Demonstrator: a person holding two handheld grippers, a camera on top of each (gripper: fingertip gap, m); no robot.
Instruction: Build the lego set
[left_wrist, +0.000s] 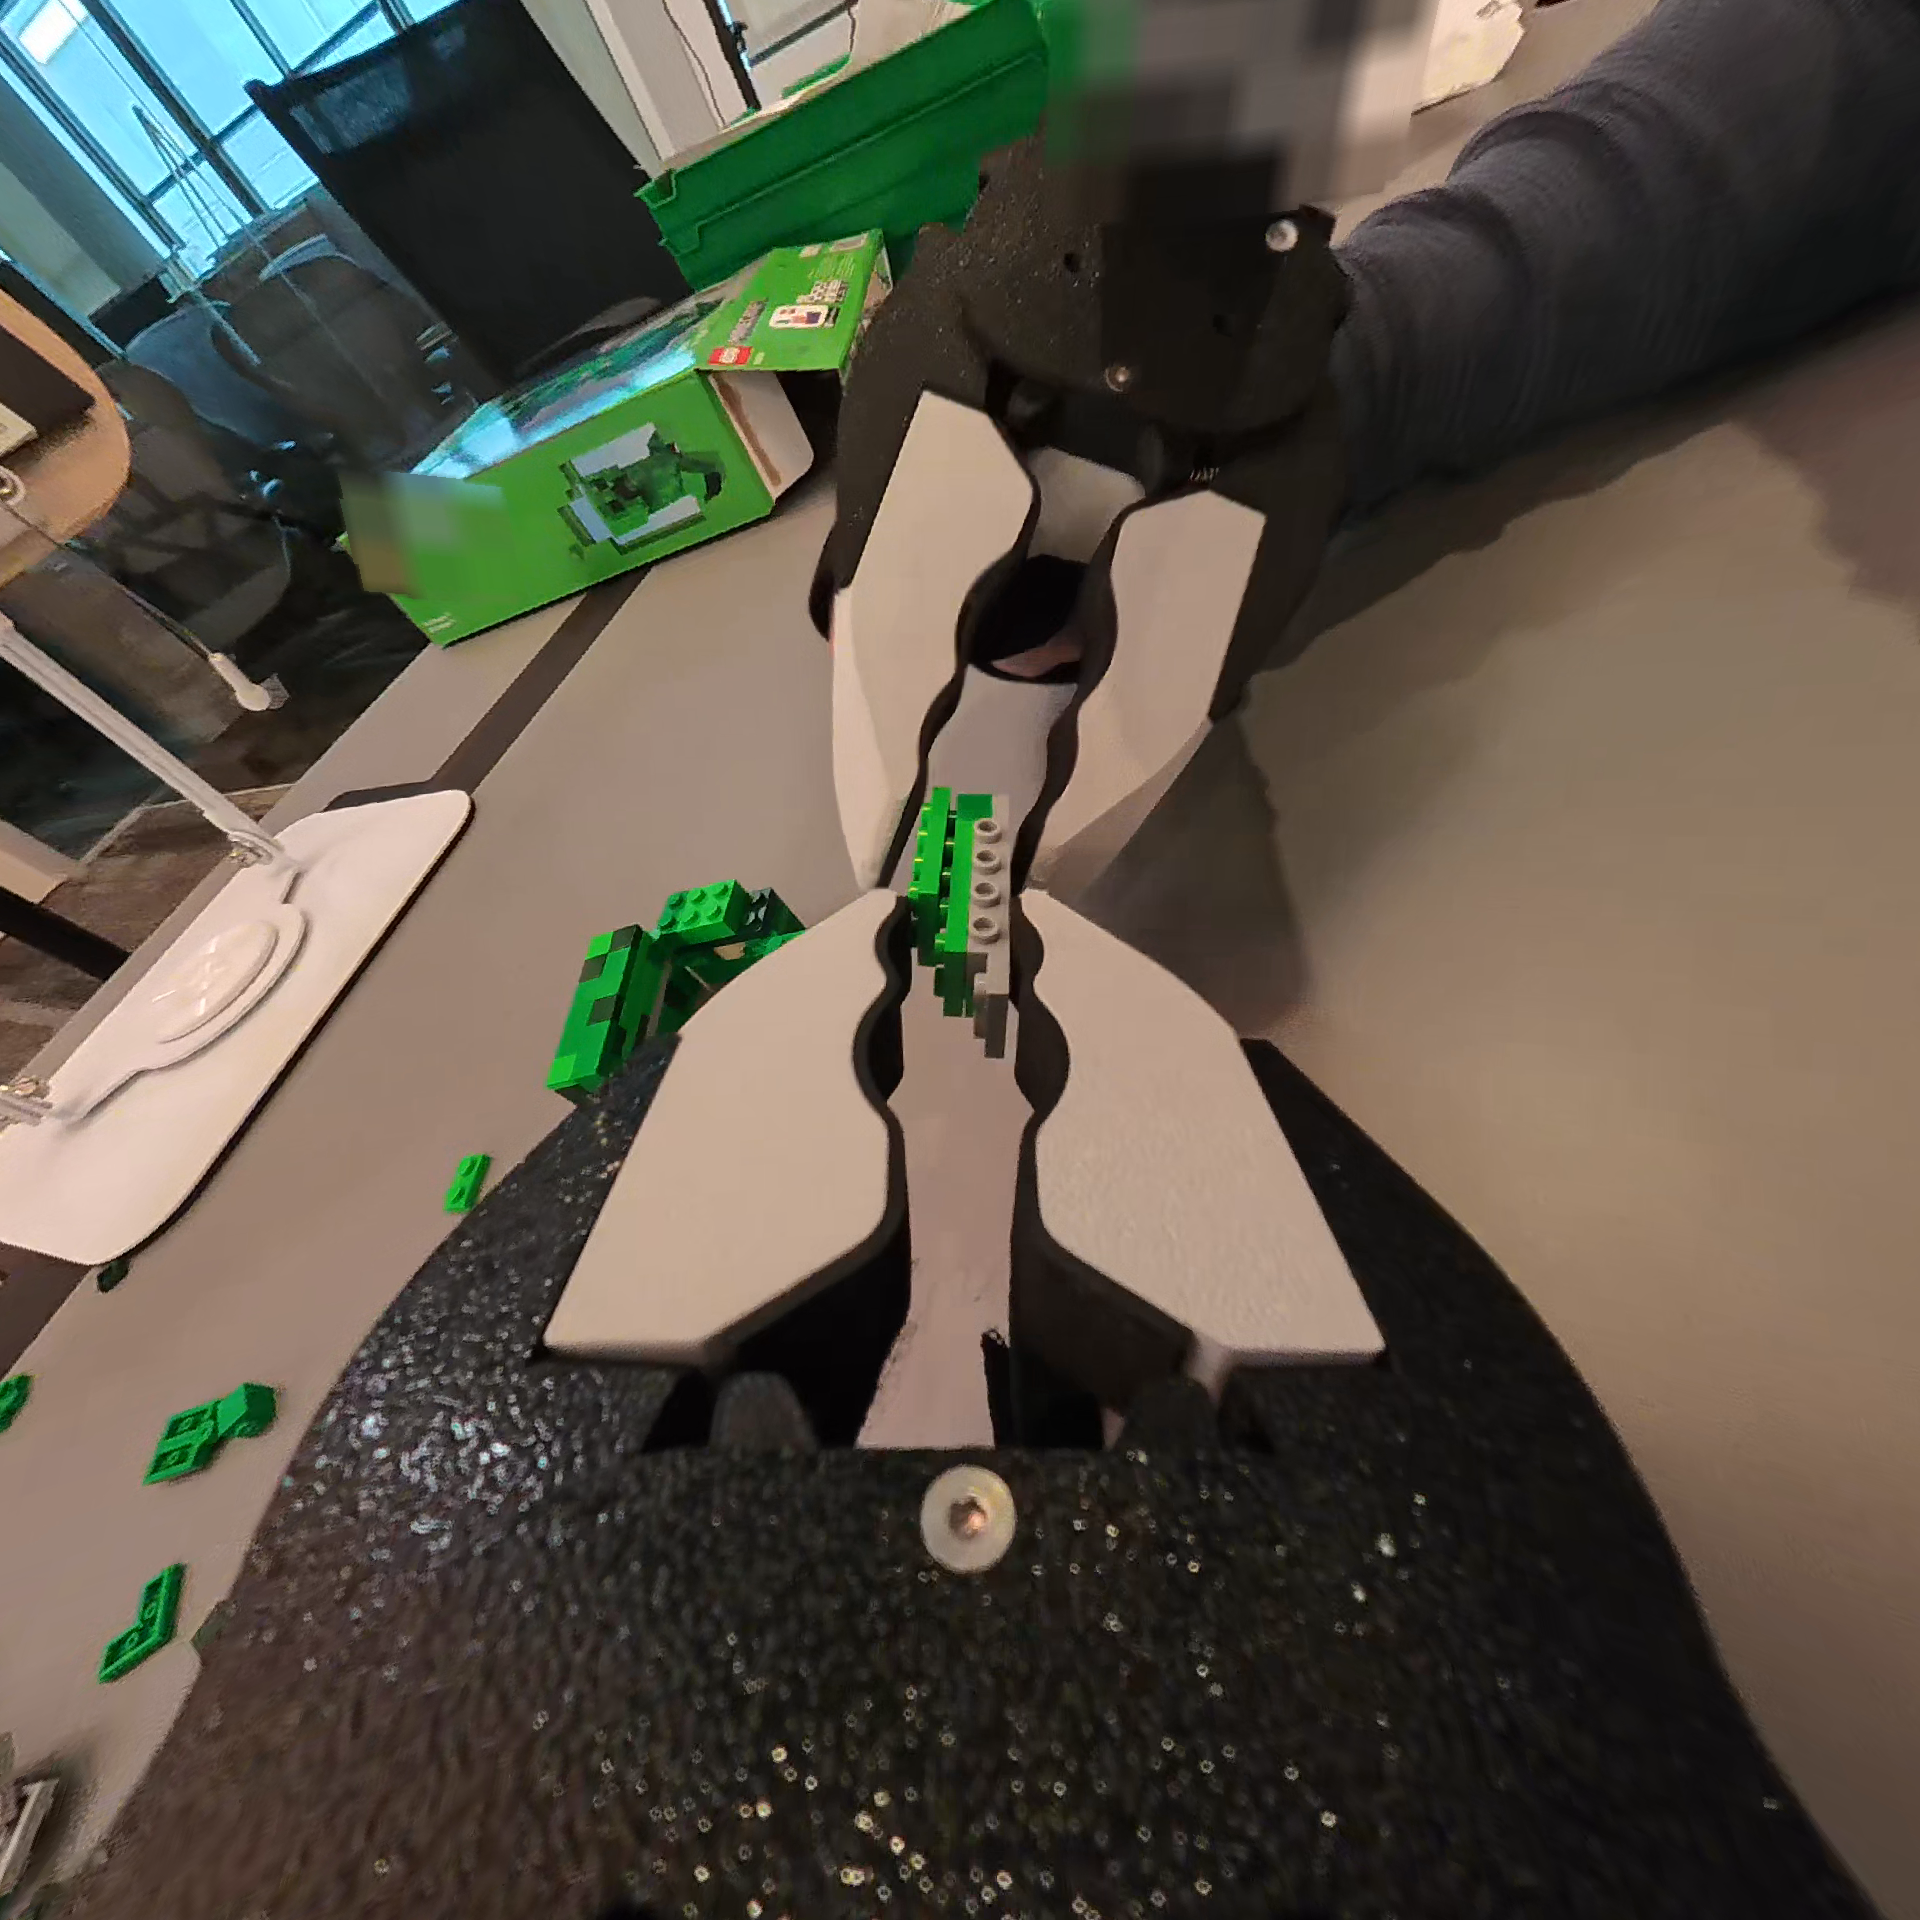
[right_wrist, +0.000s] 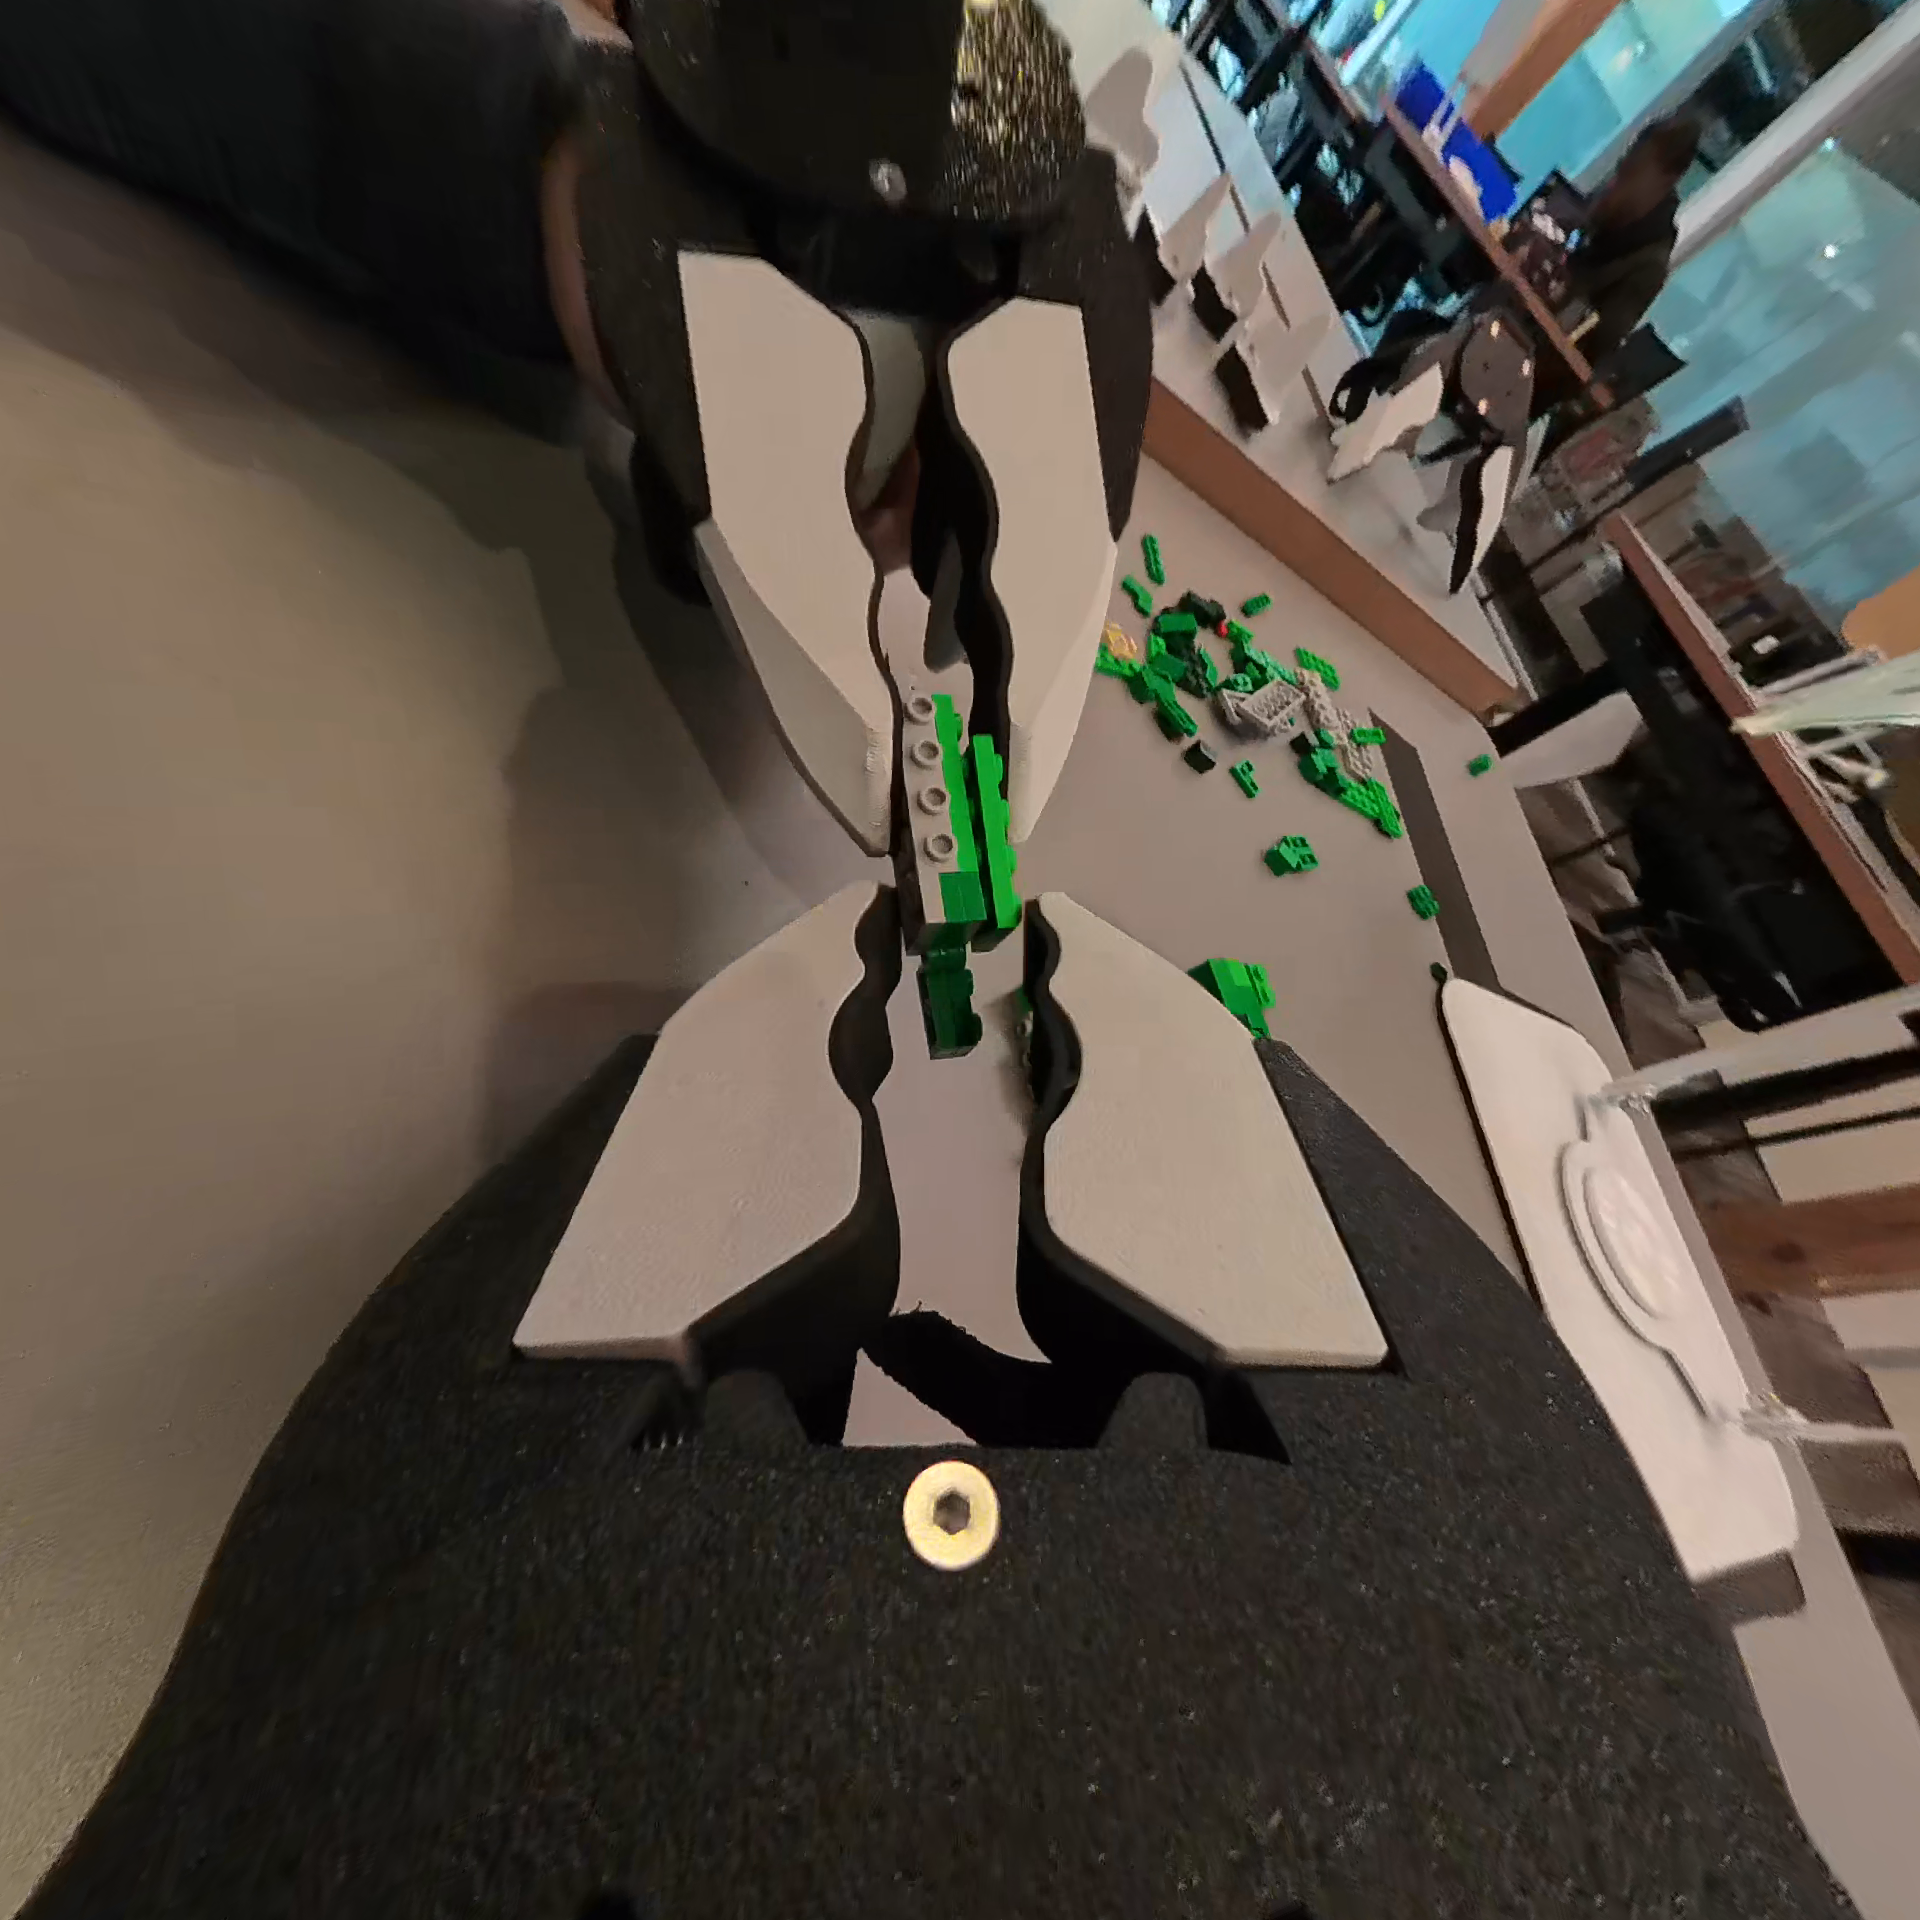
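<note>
Here, the smooth grey worktop (left_wrist: 1558, 935) is filling both views, matte and bare toward 3 o'clock in the left wrist view. At 10 o'clock on it a glossy green cardboard box (left_wrist: 582, 468) is lying with one flap open, and at 8 o'clock a flat white rounded stand base (left_wrist: 208, 1039) is resting. The left tool (left_wrist: 961, 935), with pale wavy-edged fingers on a grainy black body, is closing narrowly on the lego assembly (left_wrist: 961, 904), a slim slab of green bricks backed by a grey studded strip, held above the worktop at centre. The right tool (right_wrist: 961, 914) is meeting it tip to tip, its fingers also pinching that same assembly (right_wrist: 956, 831) from the opposite end. At 9 o'clock beside the left tool a blocky green build (left_wrist: 665, 977) is sitting, and at 2 o'clock in the right wrist view loose green and grey bricks (right_wrist: 1257, 707) are lying scattered.
</note>
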